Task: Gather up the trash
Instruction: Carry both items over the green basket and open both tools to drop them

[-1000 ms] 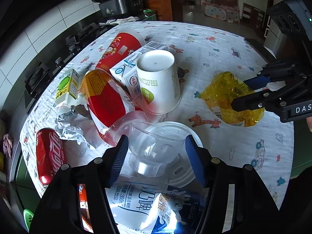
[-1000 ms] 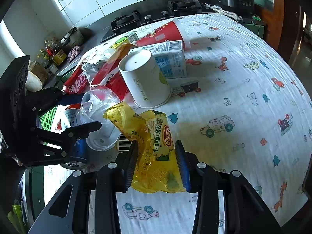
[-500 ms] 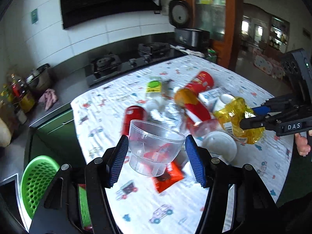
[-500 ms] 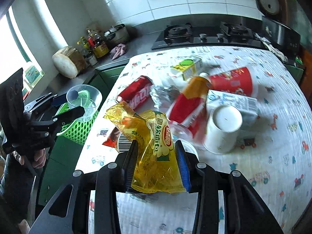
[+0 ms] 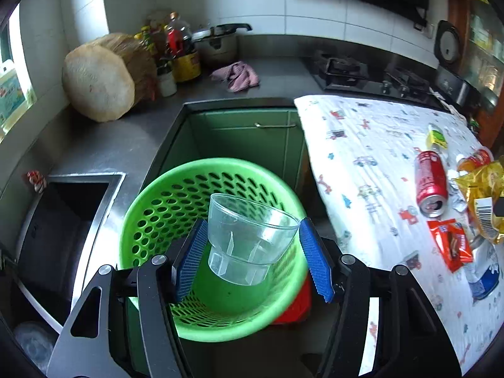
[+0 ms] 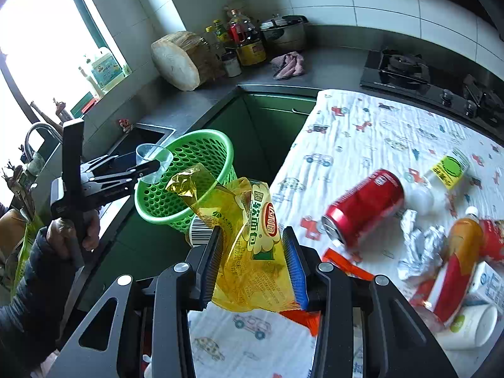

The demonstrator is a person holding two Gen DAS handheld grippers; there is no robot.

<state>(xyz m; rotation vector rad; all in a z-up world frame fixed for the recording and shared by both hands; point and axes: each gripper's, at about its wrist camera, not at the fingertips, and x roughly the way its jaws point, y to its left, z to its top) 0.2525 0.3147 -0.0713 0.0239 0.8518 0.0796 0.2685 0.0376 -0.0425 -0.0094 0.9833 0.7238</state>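
Holding a clear, stepped plastic cup between the blue pads of the left gripper, you are hanging it directly over the mouth of the green perforated plastic basket that stands on the floor in the gap between the counter's sink edge and the near end of the cloth-covered table. The pads are pressing on the cup's wall near the rim; thin plastic like this is probably light, slick and springy, so it is likely flexing under the squeeze, and a hold lower on the stiffer stepped base would be firmer.

The right gripper is clamping a crinkled yellow snack wrapper across its middle, above the table's near edge. Film like that weighs almost nothing, is limp, and is liable to cling to a pad on release.

Lying near the table's end, the red drink can looks rigid and prone to rolling; taking it across its round body is probably safest.
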